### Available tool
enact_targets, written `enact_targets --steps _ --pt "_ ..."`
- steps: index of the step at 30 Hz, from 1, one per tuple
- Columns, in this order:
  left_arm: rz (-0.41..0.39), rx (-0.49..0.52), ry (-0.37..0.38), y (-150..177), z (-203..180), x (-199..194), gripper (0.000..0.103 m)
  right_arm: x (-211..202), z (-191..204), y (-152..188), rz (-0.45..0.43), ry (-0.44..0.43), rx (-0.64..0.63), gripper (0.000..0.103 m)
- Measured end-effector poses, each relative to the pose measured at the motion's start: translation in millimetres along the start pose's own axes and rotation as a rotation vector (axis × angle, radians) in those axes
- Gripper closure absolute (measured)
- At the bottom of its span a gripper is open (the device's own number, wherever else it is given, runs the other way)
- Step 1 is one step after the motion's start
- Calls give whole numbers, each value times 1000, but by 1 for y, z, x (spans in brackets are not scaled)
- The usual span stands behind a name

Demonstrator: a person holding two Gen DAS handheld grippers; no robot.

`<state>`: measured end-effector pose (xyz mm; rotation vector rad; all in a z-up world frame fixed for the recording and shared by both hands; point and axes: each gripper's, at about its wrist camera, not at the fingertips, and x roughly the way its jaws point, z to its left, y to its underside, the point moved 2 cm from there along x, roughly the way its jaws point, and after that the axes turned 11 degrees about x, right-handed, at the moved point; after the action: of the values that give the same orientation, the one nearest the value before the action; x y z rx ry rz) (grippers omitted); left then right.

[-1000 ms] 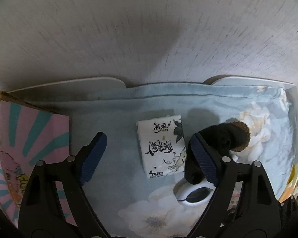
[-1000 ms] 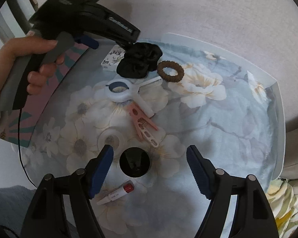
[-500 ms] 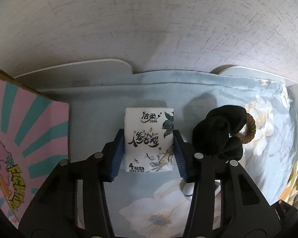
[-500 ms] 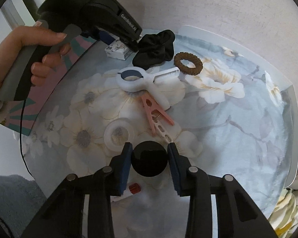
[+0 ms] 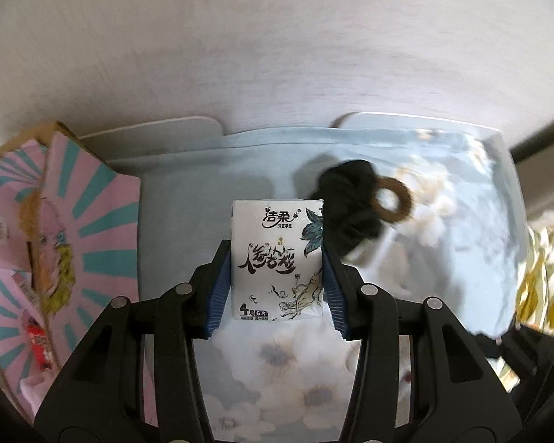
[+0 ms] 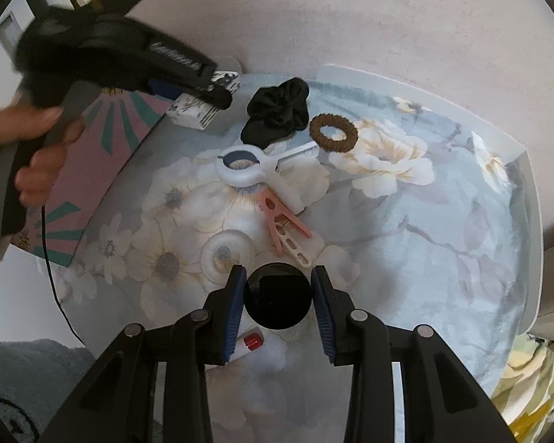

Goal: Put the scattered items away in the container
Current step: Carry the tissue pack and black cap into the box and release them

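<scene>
My left gripper (image 5: 275, 288) is shut on a white tissue pack (image 5: 277, 262) and holds it above the floral cloth, beside the pink striped box (image 5: 59, 243). The pack also shows in the right wrist view (image 6: 195, 109) under the left gripper's body (image 6: 129, 62). My right gripper (image 6: 279, 313) is shut on a round black lid (image 6: 277, 297). On the cloth lie a black scrunchie (image 6: 277, 110), a brown hair tie (image 6: 333, 132), a white clip (image 6: 255, 170), a pink clothespin (image 6: 284, 227), a white tape roll (image 6: 226, 254) and a small red-capped tube (image 6: 249, 343).
The floral cloth covers a white table (image 6: 417, 88) that stands against a pale wall. The pink box holds a red item (image 5: 37, 343) and sits at the table's left edge. A yellow patterned fabric (image 5: 543, 277) lies off the right edge.
Both grippers closed from open: the left on the tissue pack, the right on the black lid. The left has lifted the pack and moved it left toward the pink box.
</scene>
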<state>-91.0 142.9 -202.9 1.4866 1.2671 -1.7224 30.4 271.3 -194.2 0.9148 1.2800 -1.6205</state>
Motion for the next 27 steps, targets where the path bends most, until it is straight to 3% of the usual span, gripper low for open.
enact_targets --steps 8,14,20,27 --pt "-77 7 11 26 -17 -69 60 -30 25 -15 -25 3 -4 70" --pt "-113 -16 -42 72 36 -120 60 -50 43 -38 -59 -14 -52 70" --pt "-139 -155 -51 116 74 -150 60 -61 79 -71 -94 -53 -140 70" --pt "-153 -267 -114 151 117 -166 60 -50 135 -109 -102 -136 -298 70"
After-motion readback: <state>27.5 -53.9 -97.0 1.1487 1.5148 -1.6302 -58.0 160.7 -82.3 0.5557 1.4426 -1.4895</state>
